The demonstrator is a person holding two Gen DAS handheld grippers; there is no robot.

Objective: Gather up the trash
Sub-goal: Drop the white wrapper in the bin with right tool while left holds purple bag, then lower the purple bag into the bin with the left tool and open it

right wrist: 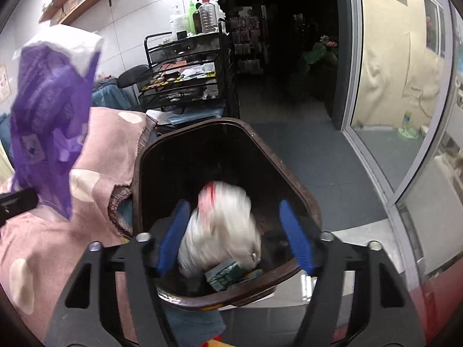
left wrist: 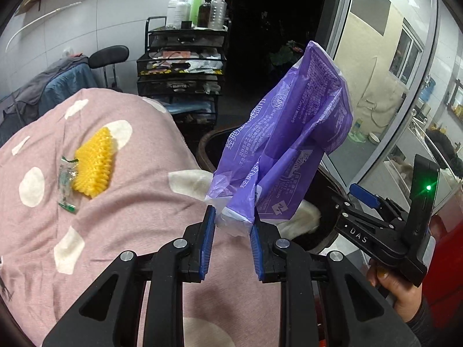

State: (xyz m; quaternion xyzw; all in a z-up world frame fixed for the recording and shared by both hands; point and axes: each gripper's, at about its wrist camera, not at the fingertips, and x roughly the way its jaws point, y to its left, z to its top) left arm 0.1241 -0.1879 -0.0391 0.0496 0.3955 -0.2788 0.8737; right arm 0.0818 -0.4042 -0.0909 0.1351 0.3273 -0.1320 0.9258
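Purple wrapper stands up crumpled from the left gripper, whose fingers are clenched on its white lower end, above the edge of the pink spotted bed cover nearest the bin. Beside it, the right gripper hangs released over the brown bin, a blurred white bag between its spread fingers. A yellow spiky brush and small clear wrapper lie touching on the cover.
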